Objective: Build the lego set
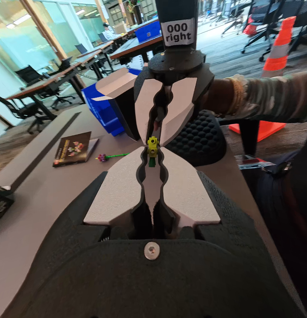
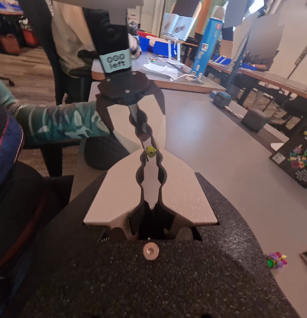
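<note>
Left wrist view: the left gripper (image 1: 152, 151) and the right gripper (image 1: 153, 140) meet tip to tip above the grey surface (image 1: 46, 197). Between them sit two yellow-green bricks (image 1: 152, 147), one on top of the other, with a green stem piece (image 1: 151, 162) below. The left fingers are nearly closed, holding the lower brick. The right fingers are nearly closed on the upper brick. On the surface to the left lie a dark booklet (image 1: 73, 149) and a small purple flower (image 1: 102, 157) with a green stalk. A blue bin (image 1: 104, 111) stands behind them. A patterned sleeve (image 1: 269, 96) reaches in from the right.

Right wrist view: the right gripper (image 2: 150, 152) is narrow, pinching a yellow-green brick (image 2: 150, 151) at its tips. The left gripper (image 2: 147, 137) comes in from above and touches the same brick. The purple flower (image 2: 276, 262) lies far right on the surface (image 2: 218, 154).
</note>
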The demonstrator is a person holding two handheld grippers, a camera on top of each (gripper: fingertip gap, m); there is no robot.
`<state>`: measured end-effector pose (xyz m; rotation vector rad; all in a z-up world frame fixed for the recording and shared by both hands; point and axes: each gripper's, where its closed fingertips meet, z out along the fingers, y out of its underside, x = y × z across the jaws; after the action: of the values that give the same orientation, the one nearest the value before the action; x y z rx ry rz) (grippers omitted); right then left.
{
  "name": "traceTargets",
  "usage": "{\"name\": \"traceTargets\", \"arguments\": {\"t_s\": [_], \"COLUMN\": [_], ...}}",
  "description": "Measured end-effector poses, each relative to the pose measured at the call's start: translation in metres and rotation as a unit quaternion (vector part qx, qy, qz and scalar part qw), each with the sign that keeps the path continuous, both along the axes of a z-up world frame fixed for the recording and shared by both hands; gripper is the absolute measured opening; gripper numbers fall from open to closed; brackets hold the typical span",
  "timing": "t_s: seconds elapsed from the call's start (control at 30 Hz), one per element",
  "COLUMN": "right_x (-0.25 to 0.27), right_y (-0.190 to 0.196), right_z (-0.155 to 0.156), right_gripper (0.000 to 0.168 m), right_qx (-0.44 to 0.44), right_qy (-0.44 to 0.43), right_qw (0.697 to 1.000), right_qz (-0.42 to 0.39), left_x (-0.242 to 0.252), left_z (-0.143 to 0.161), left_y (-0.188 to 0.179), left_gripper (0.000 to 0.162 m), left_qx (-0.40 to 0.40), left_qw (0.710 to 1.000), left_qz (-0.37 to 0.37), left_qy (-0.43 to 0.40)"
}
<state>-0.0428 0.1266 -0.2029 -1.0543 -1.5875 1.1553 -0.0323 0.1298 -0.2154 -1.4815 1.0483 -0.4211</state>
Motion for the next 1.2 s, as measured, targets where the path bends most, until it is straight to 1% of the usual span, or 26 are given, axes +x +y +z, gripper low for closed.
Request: {"name": "traceTargets", "arguments": {"t_s": [0.1,0.2,0.3,0.33,0.37,0.4,0.43,0.47,0.5,0.53,0.57,0.63,0.7,0.8,0.87,0.9,0.93,0.97,1.0,1.1,1.17,1.2], "right_x": [0.0,0.003,0.003,0.005,0.015,0.031,0.047,0.06,0.069,0.079,0.089,0.111,0.134,0.158,0.165,0.166,0.166,0.165,0.164,0.165,0.158,0.15], "right_y": [0.004,0.004,0.006,0.008,0.014,0.023,0.034,0.048,0.061,0.073,0.083,0.103,0.125,0.153,0.165,0.168,0.17,0.171,0.171,0.17,0.165,0.16], "right_z": [0.001,0.002,0.004,0.011,0.031,0.051,0.063,0.065,0.06,0.055,0.054,0.06,0.06,0.041,0.027,0.022,0.019,0.017,0.015,0.019,0.027,0.03], "right_gripper": [0.011,0.011,0.011,0.011,0.011,0.011,0.011,0.011,0.011,0.011,0.011,0.011,0.011,0.012,0.012,0.013,0.021,0.029,0.031,0.031,0.03,0.029], "right_qx": [-0.055,-0.099,-0.149,-0.175,-0.215,-0.246,-0.244,-0.209,-0.157,-0.109,-0.066,-0.002,0.043,0.071,0.073,0.076,0.077,0.075,0.07,0.069,0.062,0.052], "right_qy": [0.003,0.002,-0.002,0.014,0.068,0.119,0.151,0.153,0.123,0.084,0.053,0.014,-0.033,-0.129,-0.172,-0.184,-0.189,-0.19,-0.189,-0.175,-0.144,-0.125], "right_qw": [0.998,0.995,0.988,0.983,0.973,0.961,0.955,0.959,0.964,0.963,0.957,0.931,0.891,0.831,0.806,0.799,0.797,0.797,0.798,0.799,0.813,0.828], "right_qz": [-0.026,-0.033,-0.05,-0.056,-0.051,-0.051,-0.072,-0.12,-0.177,-0.23,-0.279,-0.366,-0.452,-0.536,-0.562,-0.568,-0.569,-0.569,-0.568,-0.57,-0.56,-0.544], "left_x": [-0.001,0.002,0.001,-0.006,-0.027,-0.049,-0.059,-0.058,-0.053,-0.05,-0.047,-0.042,-0.037,-0.03,-0.027,-0.027,-0.027,-0.028,-0.028,-0.031,-0.031,-0.031], "left_z": [0.002,0.003,0.005,0.001,-0.013,-0.027,-0.032,-0.026,-0.013,-0.002,0.001,-0.004,-0.01,-0.01,-0.01,-0.01,-0.01,-0.011,-0.01,-0.007,-0.005,-0.003], "left_y": [0.005,0.005,0.008,0.013,0.023,0.029,0.03,0.027,0.024,0.022,0.022,0.022,0.023,0.024,0.023,0.023,0.023,0.024,0.024,0.026,0.026,0.025], "left_gripper": [0.011,0.011,0.012,0.011,0.011,0.012,0.012,0.011,0.011,0.011,0.011,0.011,0.011,0.011,0.012,0.012,0.012,0.012,0.012,0.012,0.012,0.012], "left_qx": [0.044,0.048,0.065,0.072,0.074,0.068,0.05,0.034,0.031,0.039,0.047,0.052,0.058,0.064,0.069,0.071,0.073,0.073,0.075,0.083,0.093,0.099], "left_qw": [0.998,0.998,0.997,0.994,0.983,0.972,0.975,0.986,0.993,0.994,0.994,0.994,0.993,0.993,0.993,0.992,0.992,0.992,0.992,0.99,0.99,0.989], "left_qz": [0.026,0.022,0.032,0.058,0.109,0.144,0.148,0.132,0.112,0.102,0.099,0.096,0.093,0.091,0.086,0.086,0.088,0.09,0.092,0.099,0.101,0.102], "left_qy": [0.03,0.031,0.034,0.06,0.125,0.174,0.157,0.094,0.037,0.009,0.008,0.032,0.044,0.049,0.051,0.052,0.053,0.054,0.053,0.047,0.044,0.044]}}
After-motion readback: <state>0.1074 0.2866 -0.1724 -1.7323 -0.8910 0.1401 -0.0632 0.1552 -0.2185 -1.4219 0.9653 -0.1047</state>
